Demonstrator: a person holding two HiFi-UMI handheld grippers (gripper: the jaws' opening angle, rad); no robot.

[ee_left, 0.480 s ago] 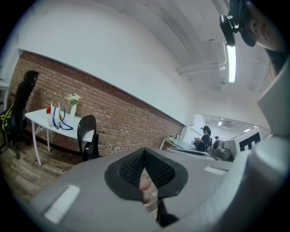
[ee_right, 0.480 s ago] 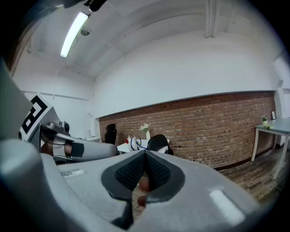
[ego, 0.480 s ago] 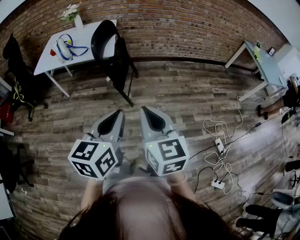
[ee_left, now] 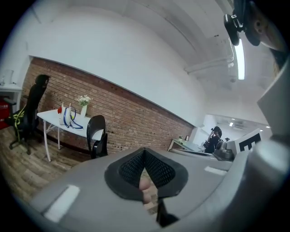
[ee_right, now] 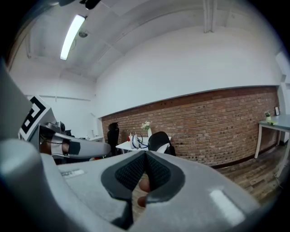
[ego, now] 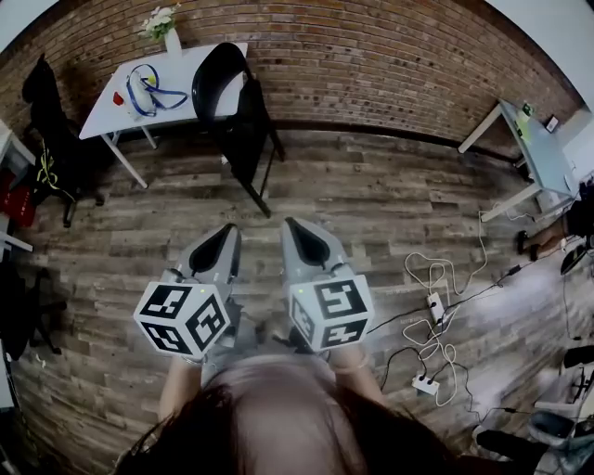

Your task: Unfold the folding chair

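You are holding both grippers side by side, low in front of you, aiming them across the wooden floor [ego: 371, 199] toward the brick wall [ego: 371, 56]. Your left gripper [ego: 229, 229] is clenched on nothing. Your right gripper [ego: 290, 224] is clenched and empty too. Each gripper view is showing its ribbed pads meeting at the tip with no gap.

The folding chair [ego: 237, 102] is standing well apart from both grippers, ahead of you and a little to the left. It is black, looking folded up, and standing right at the end of the white table [ego: 97, 116] by the wall.

A vase of flowers [ego: 163, 26], a blue looped cord [ego: 148, 93] and a small red thing are sitting on that table. A dark office chair [ego: 46, 139] is standing to its left. White cables [ego: 436, 315] are trailing over the floor to your right.
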